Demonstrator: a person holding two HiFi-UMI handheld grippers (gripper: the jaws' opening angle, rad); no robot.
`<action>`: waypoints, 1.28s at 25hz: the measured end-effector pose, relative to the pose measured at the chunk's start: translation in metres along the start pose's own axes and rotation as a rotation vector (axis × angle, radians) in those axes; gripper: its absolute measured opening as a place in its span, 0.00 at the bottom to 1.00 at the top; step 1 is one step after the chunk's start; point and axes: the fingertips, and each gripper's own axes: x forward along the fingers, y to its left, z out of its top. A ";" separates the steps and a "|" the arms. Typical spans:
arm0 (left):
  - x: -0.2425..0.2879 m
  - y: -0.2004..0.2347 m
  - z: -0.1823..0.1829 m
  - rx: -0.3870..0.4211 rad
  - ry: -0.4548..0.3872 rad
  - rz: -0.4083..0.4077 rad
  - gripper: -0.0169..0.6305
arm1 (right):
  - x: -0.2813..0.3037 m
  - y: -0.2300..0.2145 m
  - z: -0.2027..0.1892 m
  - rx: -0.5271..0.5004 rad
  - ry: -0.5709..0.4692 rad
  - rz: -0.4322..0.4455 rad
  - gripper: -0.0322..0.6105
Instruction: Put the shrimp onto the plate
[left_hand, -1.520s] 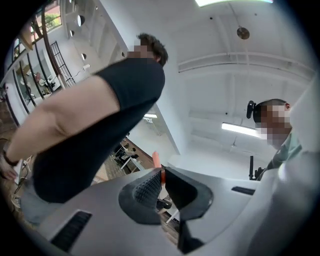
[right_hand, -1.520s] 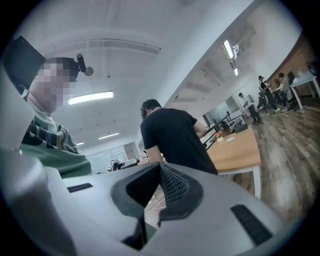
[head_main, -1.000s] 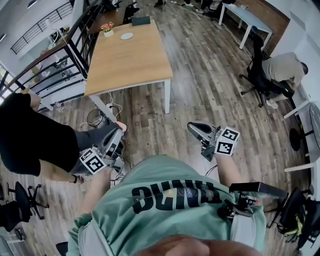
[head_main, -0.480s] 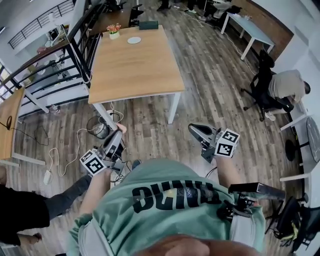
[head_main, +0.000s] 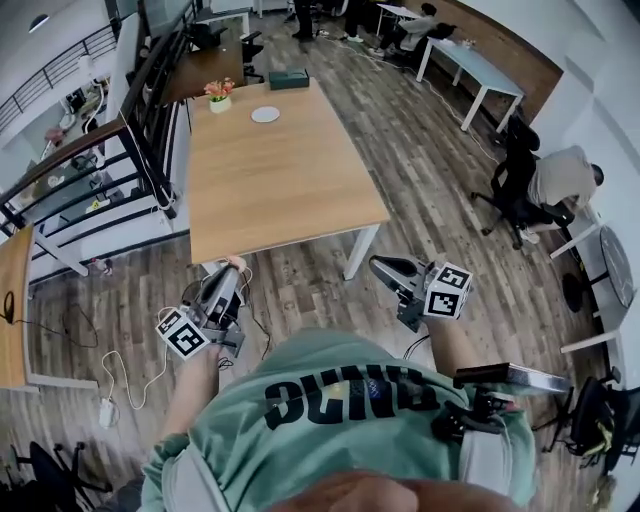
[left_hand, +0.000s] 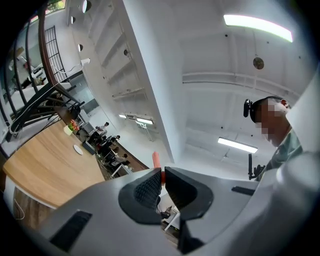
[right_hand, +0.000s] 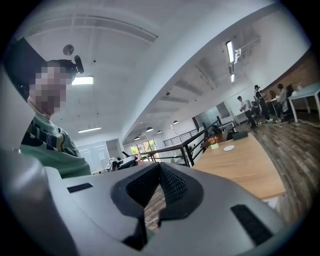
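My left gripper (left_hand: 162, 172) has its two ribbed pads (left_hand: 147, 187) pressed close on the shrimp (left_hand: 156, 160). It is a small pink-orange piece pinched in the narrow slit between them, with its end poking out past the tips. The jaws point up and towards the table (head_main: 270, 180). In the head view they sit just off the table's near edge, on its left side, over the wooden floor (head_main: 300, 285) and not over the tabletop.

My right gripper (right_hand: 159, 166) has its jaws brought together at the tips, with nothing between them. I see only floor planks through the gap lower down. It hangs off the table's near right corner, close to the white table leg (head_main: 357, 255), and well apart from the left gripper.

The plate (head_main: 265, 114) is small, round and white. It lies flat on the far part of the table, well away from the shrimp, with the whole bare length of the tabletop between them. Just beside the plate, nearer the table's far left corner, stands a little pot of flowers (head_main: 219, 93). A dark box (head_main: 288, 78) sits at the table's far edge.

A black railing (head_main: 150, 95) runs along the table's left side. A white cable (head_main: 130, 370) trails over the floor off the near left of the table. Well to the right of the table, a person (head_main: 560, 175) sits in an office chair at a desk.
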 end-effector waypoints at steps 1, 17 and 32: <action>-0.002 0.009 0.004 -0.007 -0.005 -0.004 0.06 | 0.010 0.000 -0.002 0.002 0.019 -0.006 0.06; -0.020 0.087 0.039 0.019 -0.118 0.197 0.06 | 0.137 -0.078 0.016 0.005 0.163 0.188 0.06; 0.203 0.111 0.014 0.087 -0.178 0.309 0.06 | 0.118 -0.316 0.112 0.024 0.099 0.354 0.06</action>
